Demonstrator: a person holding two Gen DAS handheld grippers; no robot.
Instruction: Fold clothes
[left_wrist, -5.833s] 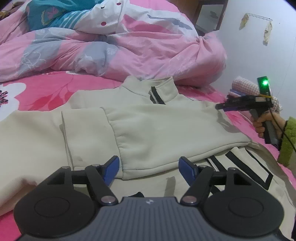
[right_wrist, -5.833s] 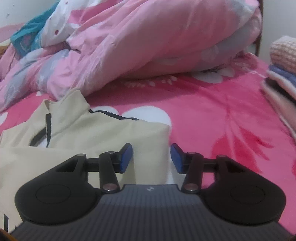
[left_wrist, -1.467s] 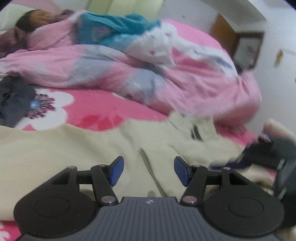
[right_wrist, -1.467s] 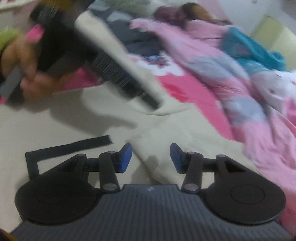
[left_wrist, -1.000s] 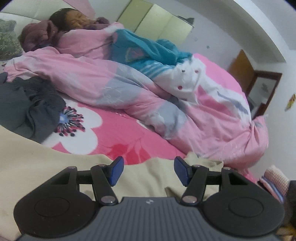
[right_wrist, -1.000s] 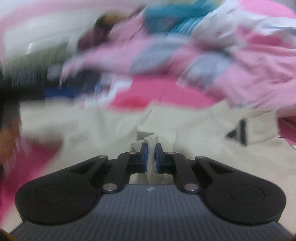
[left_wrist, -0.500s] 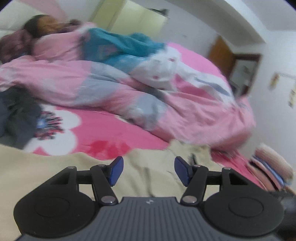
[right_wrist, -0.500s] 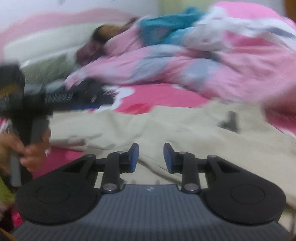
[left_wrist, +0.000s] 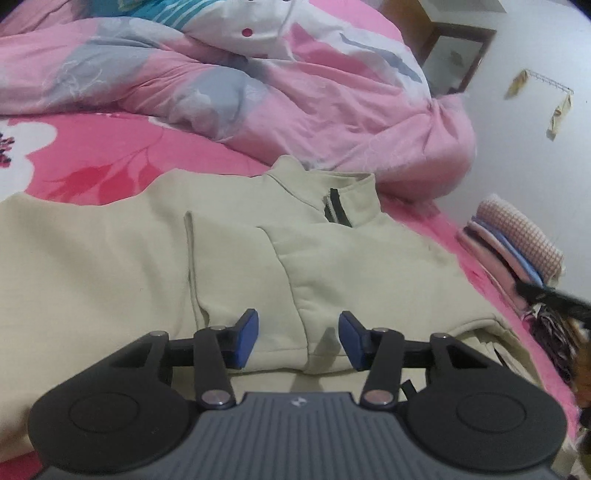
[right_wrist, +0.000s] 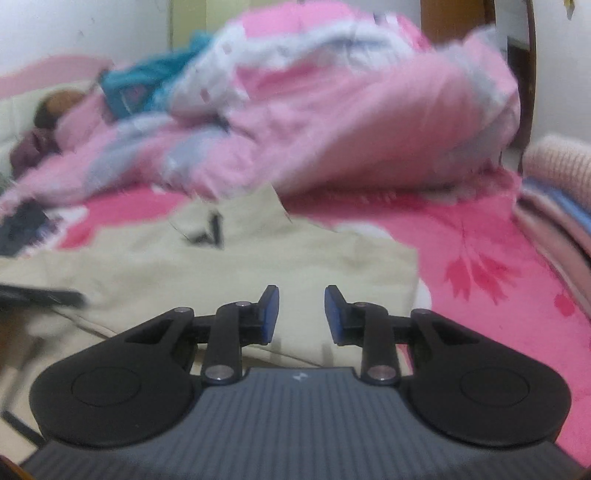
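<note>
Lying flat on one pink flower-printed bedsheet (left_wrist: 110, 155) is a single cream fleece zip-neck pullover (left_wrist: 369, 266), its stand-up collar turned toward one rumpled pink, grey and white quilt (left_wrist: 295, 92). One sleeve is seen folded across the chest. One stack of folded textiles (left_wrist: 517, 247), topped by a pink checked piece, is set at the bed's right edge, near the pullover's shoulder. One person is made out under the quilt at the far end in the right wrist view, which is blurred.

Two claws are counted. The left gripper (left_wrist: 298, 339) is held over the lower edge of the folded sleeve with its blue pads (left_wrist: 245, 338) moderately apart; its jaws have just been closing, yet nothing is pinched between them. The right gripper (right_wrist: 301, 314) is poised over the pullover's right side with a narrower gap, having just been opening, and no cloth is gripped.
</note>
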